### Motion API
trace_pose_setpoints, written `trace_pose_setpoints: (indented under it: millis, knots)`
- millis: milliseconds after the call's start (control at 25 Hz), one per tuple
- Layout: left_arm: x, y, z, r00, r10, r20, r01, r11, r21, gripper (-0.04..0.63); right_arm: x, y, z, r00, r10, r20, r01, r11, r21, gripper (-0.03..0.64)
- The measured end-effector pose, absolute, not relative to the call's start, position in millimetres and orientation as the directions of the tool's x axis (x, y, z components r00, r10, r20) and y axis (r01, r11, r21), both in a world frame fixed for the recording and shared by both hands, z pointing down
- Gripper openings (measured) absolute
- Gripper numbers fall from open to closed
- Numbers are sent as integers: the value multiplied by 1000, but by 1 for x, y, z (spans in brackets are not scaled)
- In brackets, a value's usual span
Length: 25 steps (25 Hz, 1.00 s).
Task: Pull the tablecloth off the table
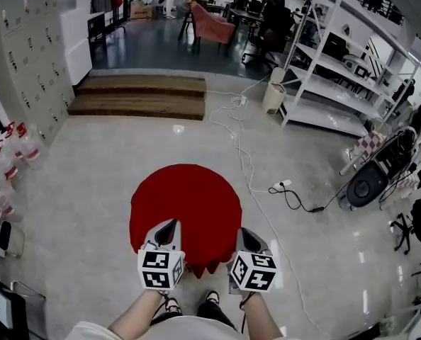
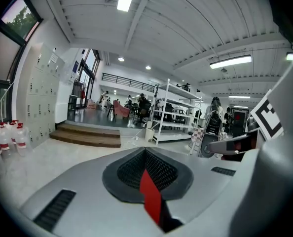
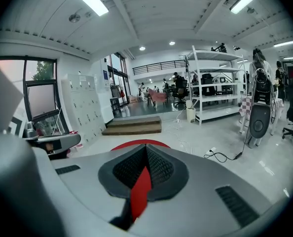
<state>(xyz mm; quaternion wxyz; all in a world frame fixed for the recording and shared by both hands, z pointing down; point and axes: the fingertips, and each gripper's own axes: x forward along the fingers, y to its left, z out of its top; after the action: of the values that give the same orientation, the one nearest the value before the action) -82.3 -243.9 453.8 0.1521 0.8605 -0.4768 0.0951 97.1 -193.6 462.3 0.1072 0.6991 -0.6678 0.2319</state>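
Colours noted: tablecloth (image 1: 186,200) plain red all over. The left gripper (image 1: 170,225) and right gripper (image 1: 246,234) have grey shells, each cube patterned in black-and-white squares. Their fingers (image 2: 129,171) are black with a fine mesh pattern. Floor (image 1: 90,176) pale grey, speckled. Steps (image 1: 139,95) brown wood. Shelves (image 1: 324,115) white. Armchair (image 1: 212,25) pink.

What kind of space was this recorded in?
Probably an open lab or workshop-style office: white metal shelving racks, a wall of lockers, and desks with office chairs at the far end.
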Motion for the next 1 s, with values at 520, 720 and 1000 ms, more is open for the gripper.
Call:
trace_pose_setpoints:
  millis: [520, 720, 1000]
  knots:
    - [-35, -246, 464, 568, -751, 335, -822, -533, 198, 15, 136, -191, 468, 20, -873, 487, -980, -114, -165, 25]
    - [-10, -243, 468, 607, -716, 344, -792, -578, 193, 15, 154, -182, 471, 55, -869, 492, -973, -156, -169, 25]
    - [22, -233, 489, 657, -649, 385, -746, -633, 206, 15, 176, -159, 491, 99, -845, 526, -952, -234, -196, 25]
